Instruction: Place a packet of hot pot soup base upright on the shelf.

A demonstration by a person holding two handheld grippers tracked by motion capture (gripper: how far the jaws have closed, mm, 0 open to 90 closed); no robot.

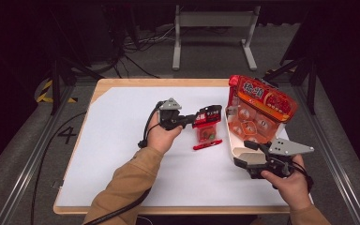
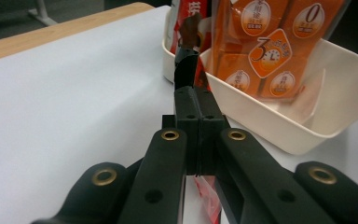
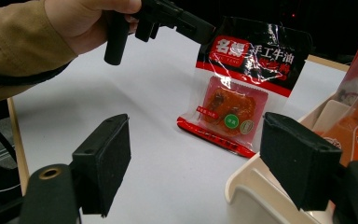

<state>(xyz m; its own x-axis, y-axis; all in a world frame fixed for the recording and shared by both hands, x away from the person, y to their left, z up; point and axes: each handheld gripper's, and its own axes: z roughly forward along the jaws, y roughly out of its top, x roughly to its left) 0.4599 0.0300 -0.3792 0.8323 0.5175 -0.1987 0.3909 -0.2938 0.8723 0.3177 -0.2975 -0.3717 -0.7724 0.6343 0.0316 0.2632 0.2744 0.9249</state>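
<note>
Left gripper (image 1: 193, 119) clamped on red sauce packet (image 1: 207, 126) top corner, packet's lower edge near paper, right gripper (image 1: 251, 153) jaws spread astride white tray (image 1: 233, 140) rim.

i see a wooden table (image 1: 122, 83), pale edge showing along the far and left sides. a white sheet (image 1: 122, 154) covers nearly all of its top. a cream tub (image 1: 236, 151) sits on the sheet at the right, orange packs standing in it. a red sachet (image 1: 207, 133) touches the sheet with its bottom edge, just left of the tub.
</note>
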